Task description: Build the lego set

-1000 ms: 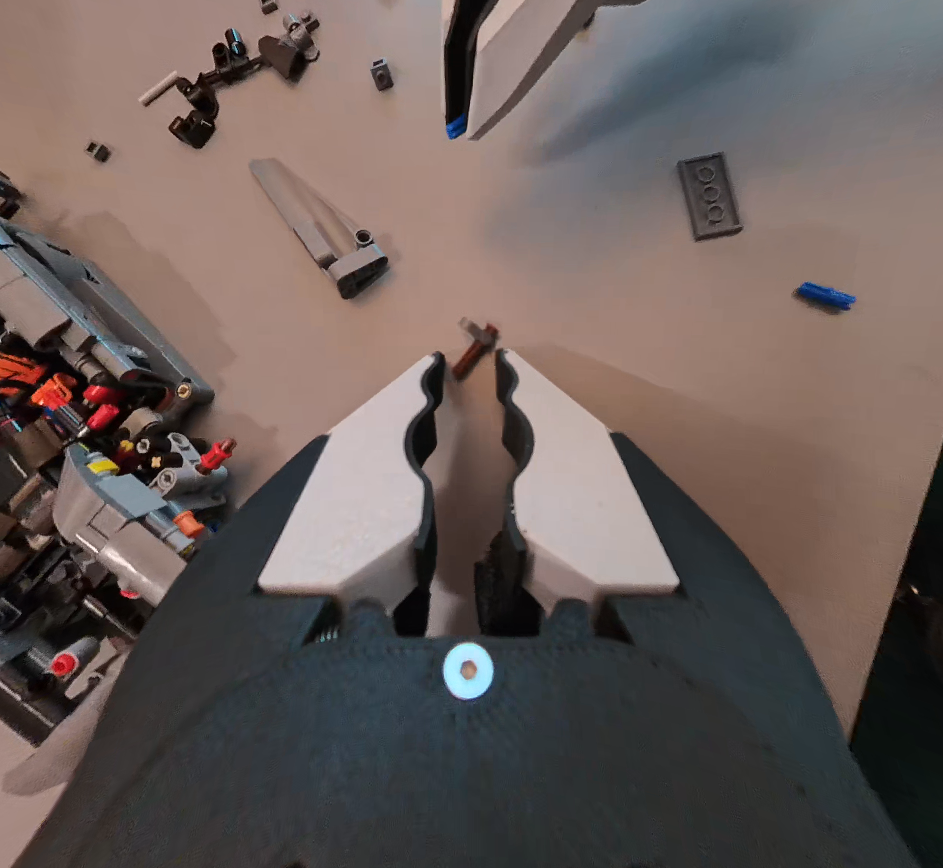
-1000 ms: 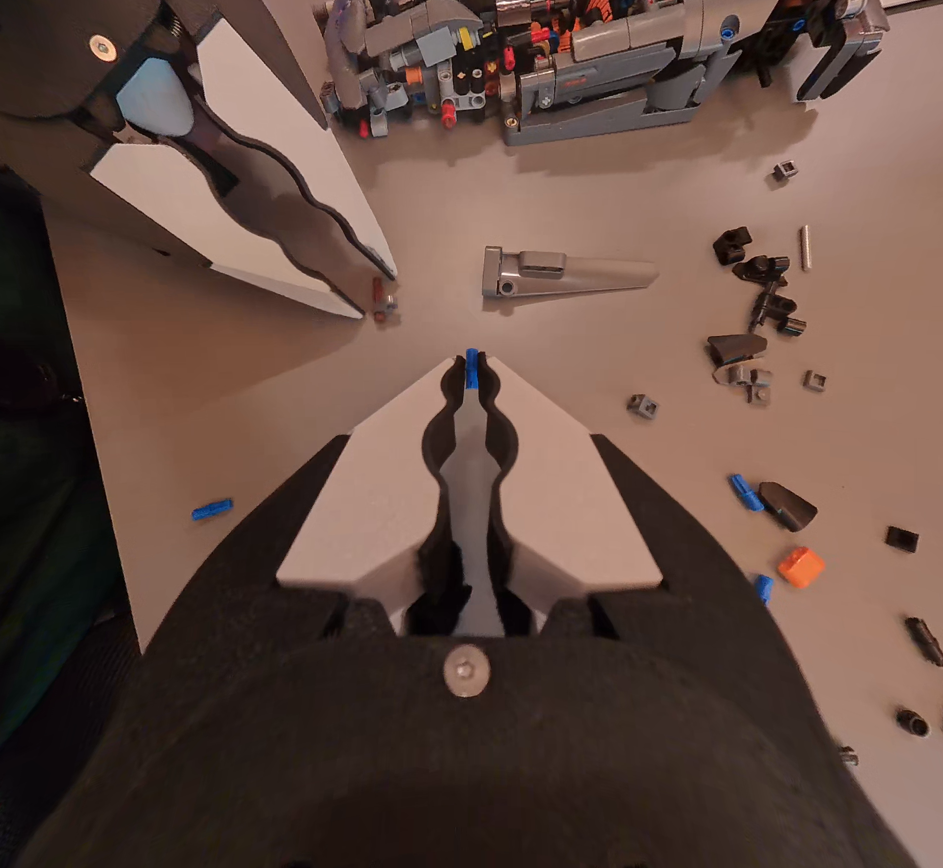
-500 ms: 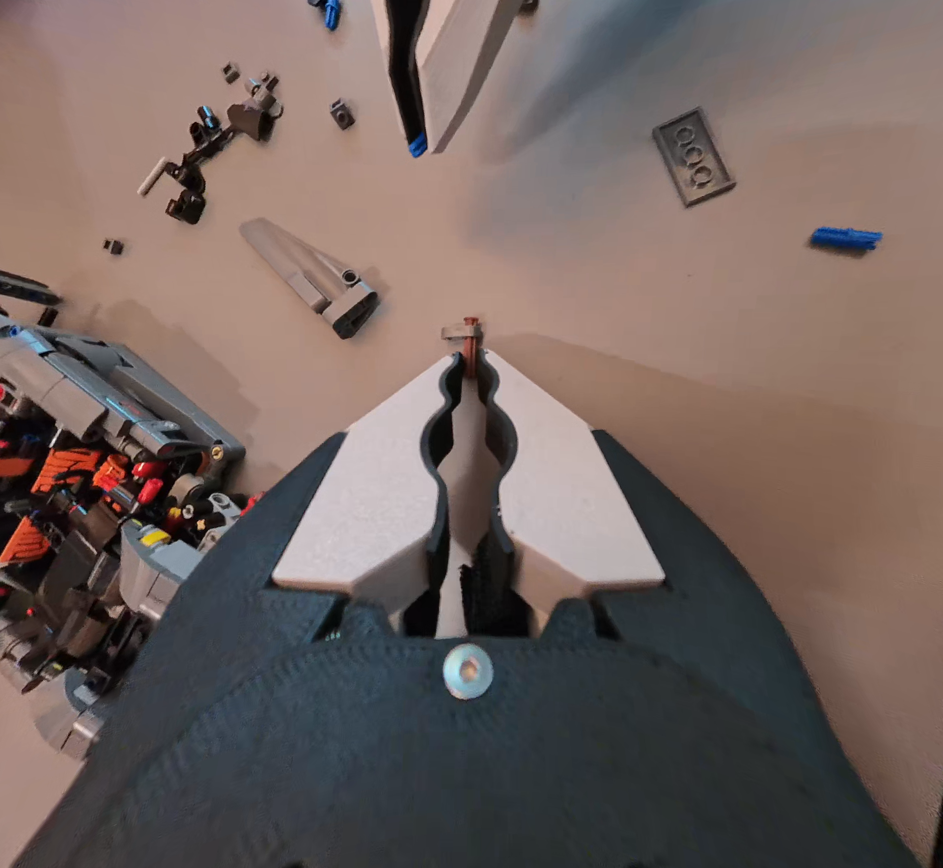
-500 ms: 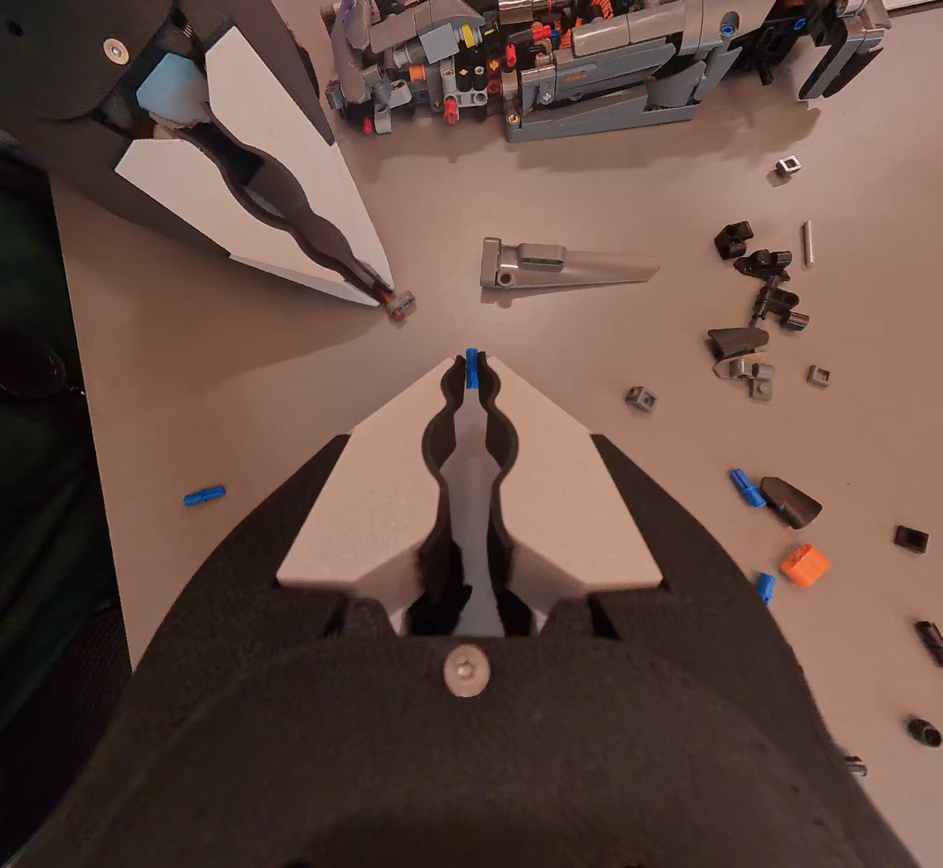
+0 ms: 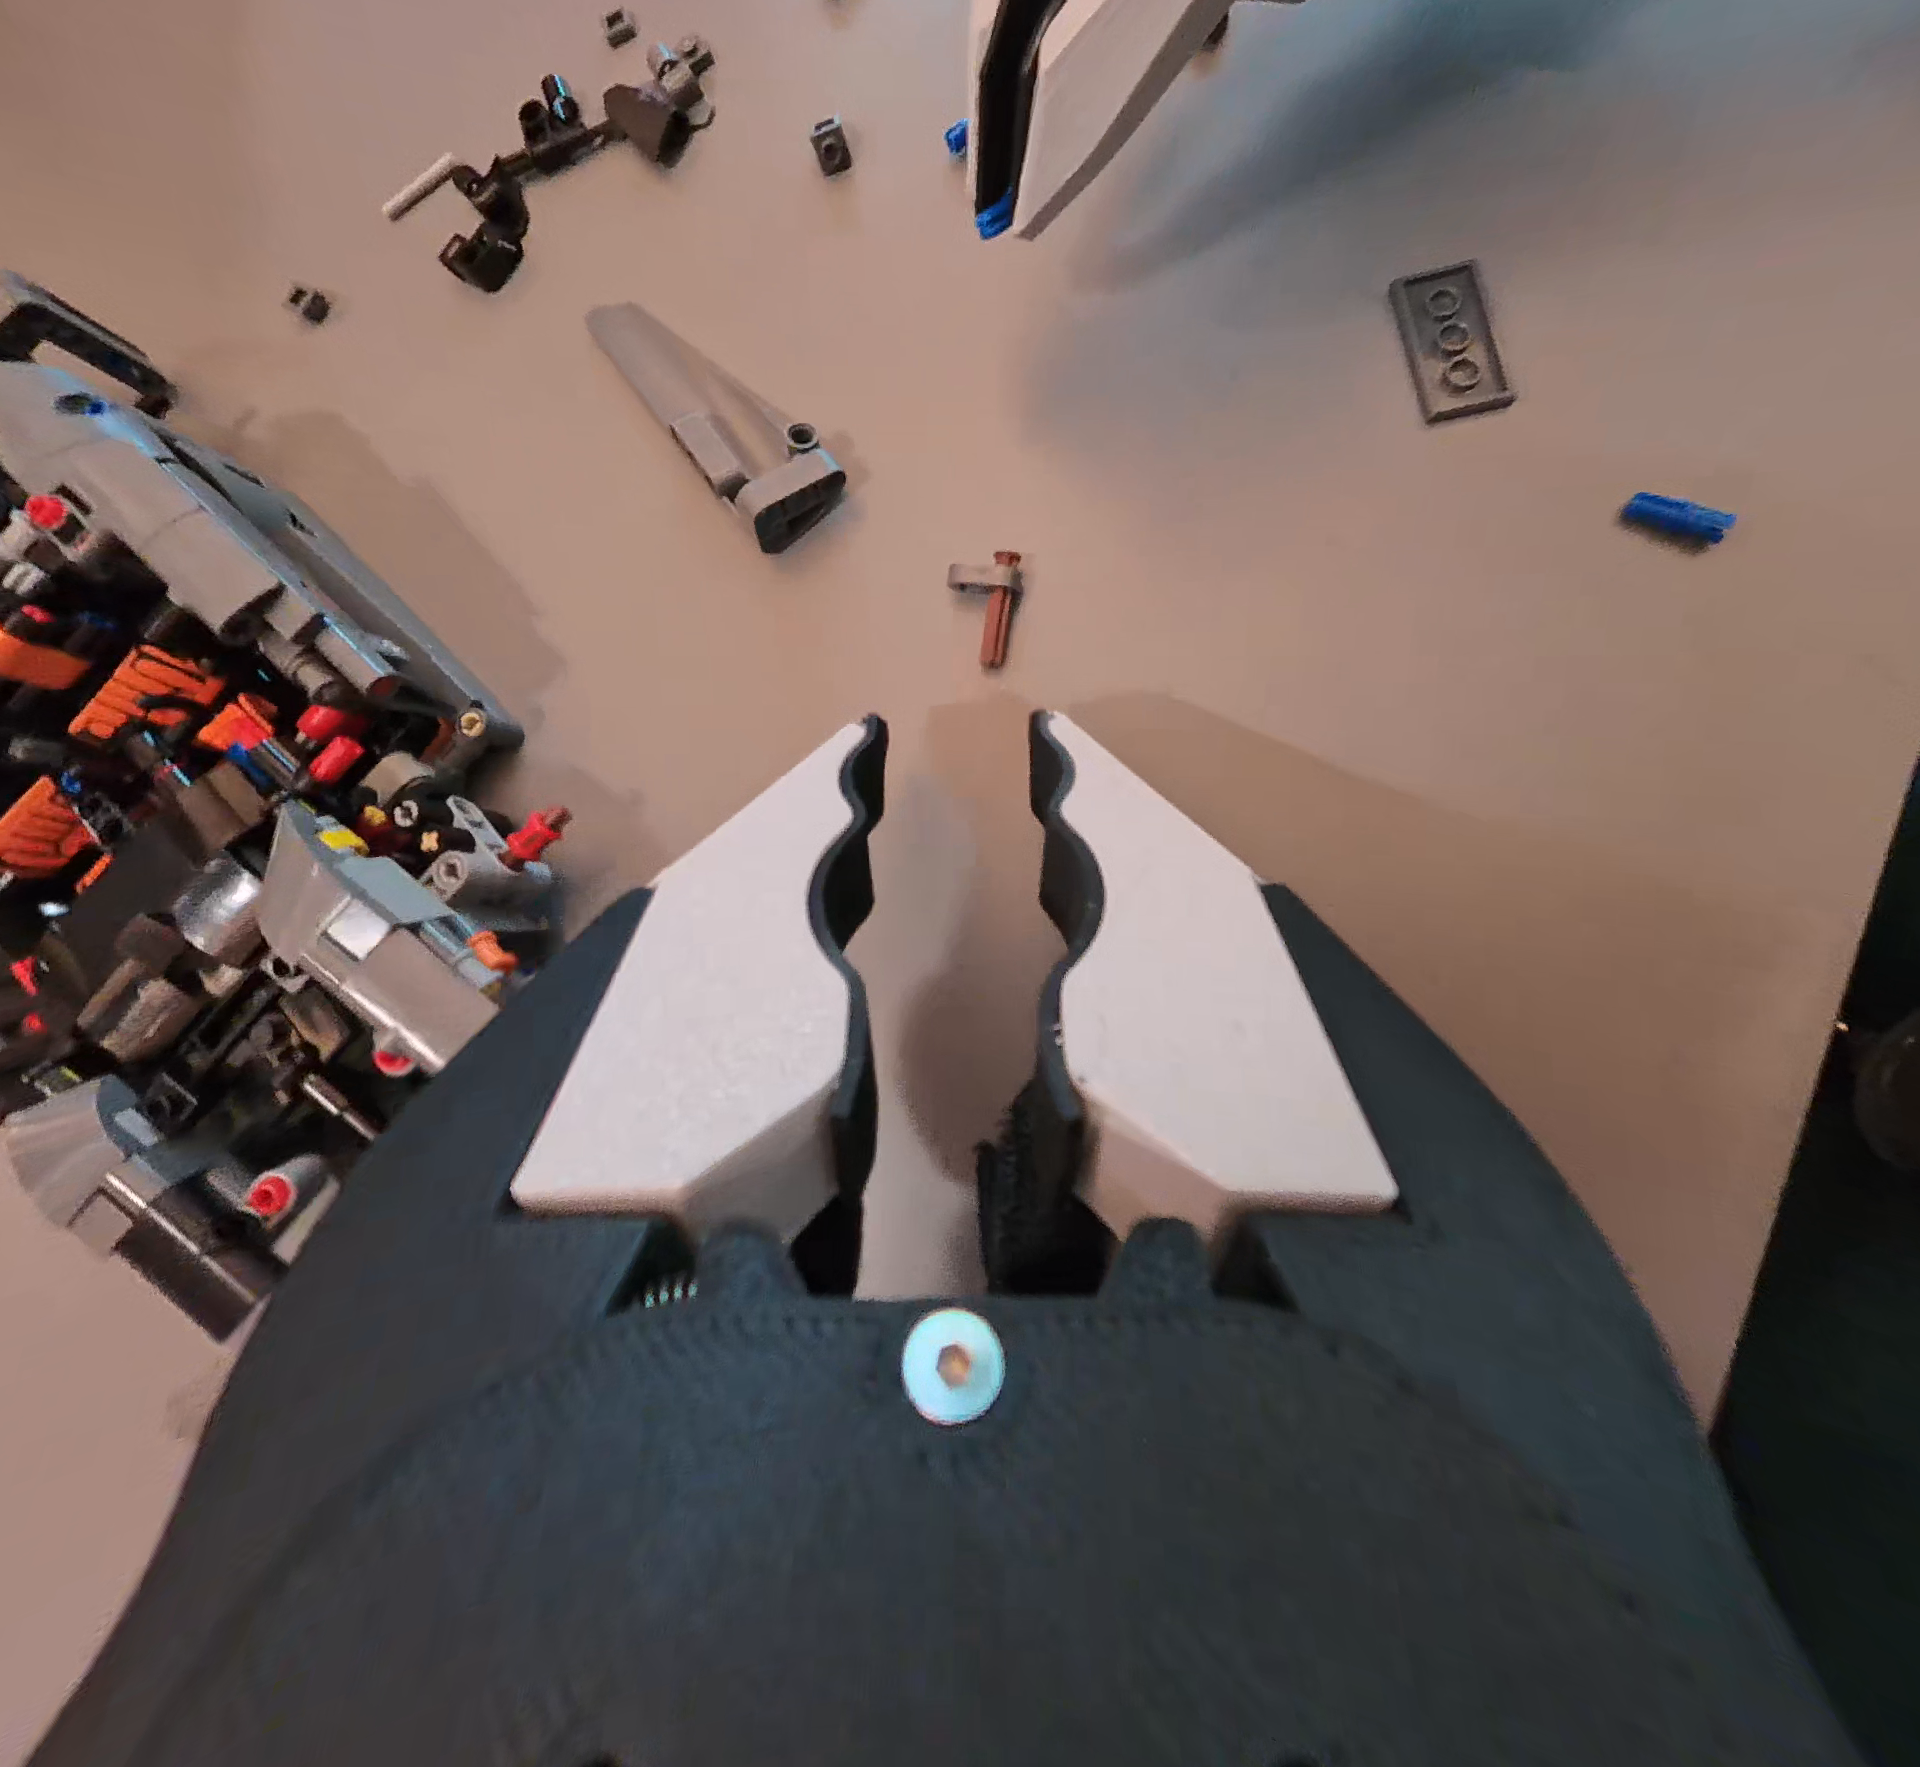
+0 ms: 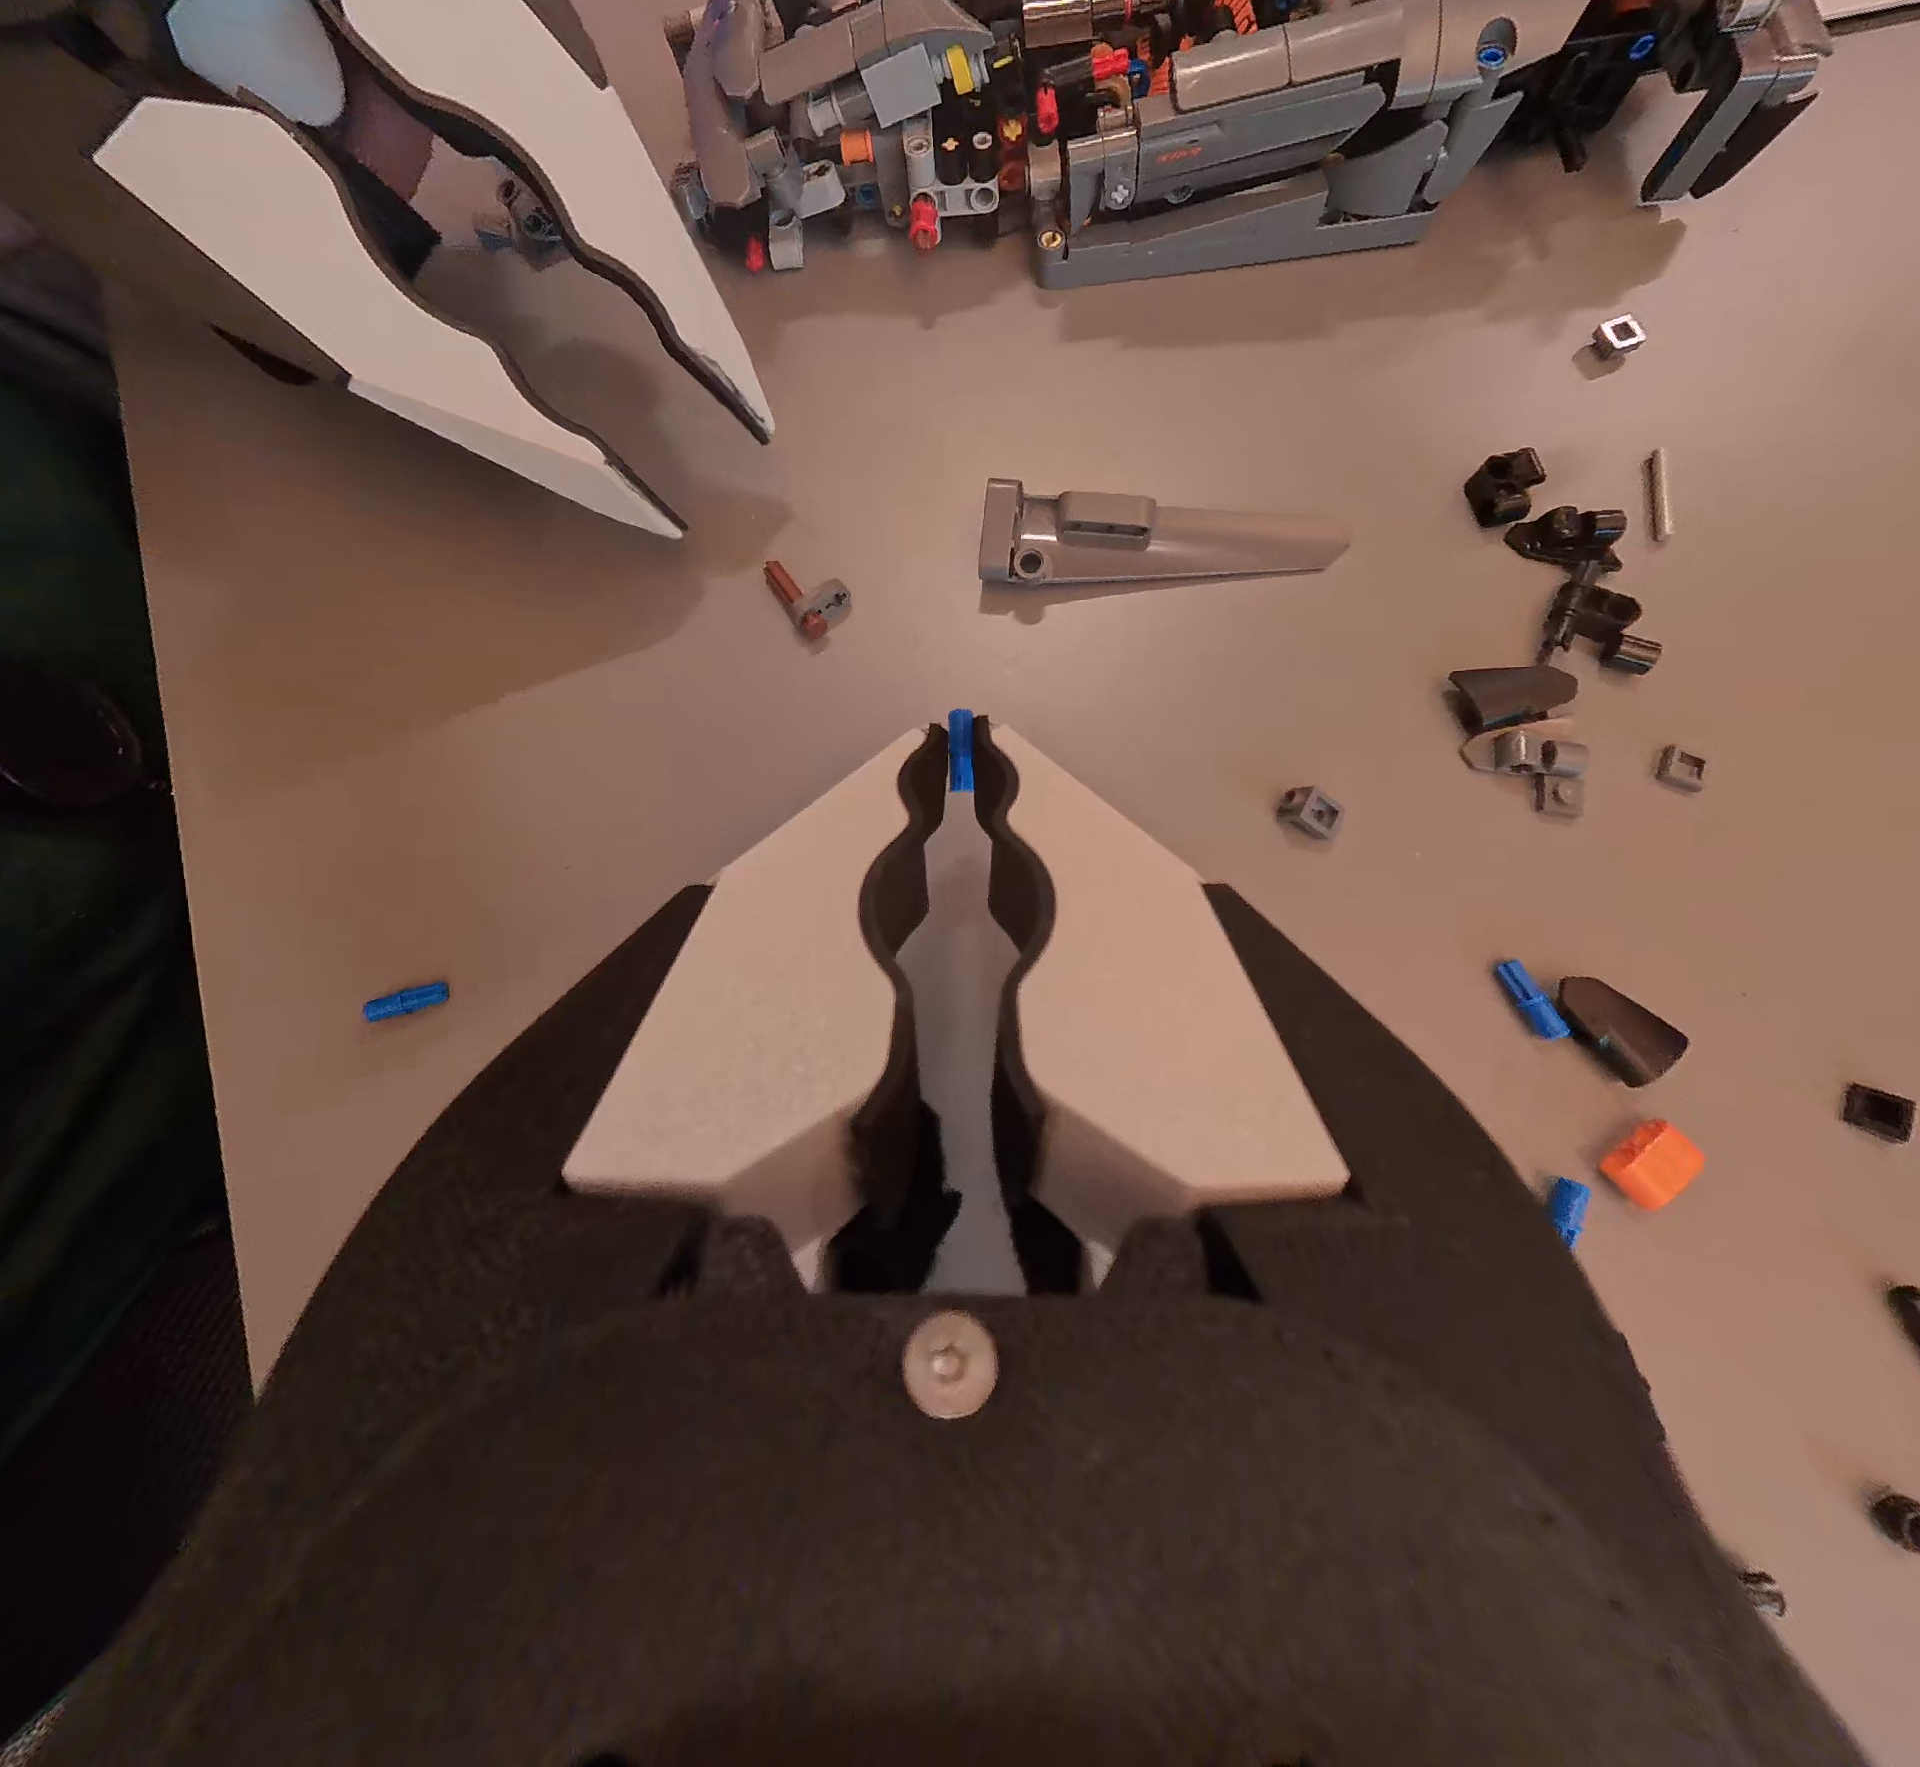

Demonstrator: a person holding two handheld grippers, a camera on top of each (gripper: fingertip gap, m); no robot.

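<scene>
My left gripper point(image 5: 956, 730) is open and empty, raised above the table. Just ahead of it a brown axle with a small grey connector point(image 5: 992, 605) lies on the table; it also shows in the right wrist view point(image 6: 808, 599). My right gripper point(image 6: 961, 728) is shut on a blue pin point(image 6: 961, 751), held above the table. It also shows in the left wrist view point(image 5: 1003, 216) with the blue pin point(image 5: 993, 219) at its tip. The left gripper shows at upper left in the right wrist view point(image 6: 717, 481). A grey wedge panel point(image 6: 1143, 538) lies near the middle.
The large grey, black and orange model point(image 6: 1247, 55) sits at the far side, at left in the left wrist view point(image 5: 208, 782). A grey plate point(image 5: 1452, 356) and a loose blue pin point(image 5: 1675, 517) lie right. Several small black, grey, blue and orange parts point(image 6: 1558, 626) are scattered. The table edge point(image 6: 177, 782) is left. The gap from one gripper's tips to the other's is roughly 9 cm.
My left gripper had closed on the brown axle half a second ago; it has now opened, let the axle go onto the table and pulled back. The right gripper still holds the blue pin.
</scene>
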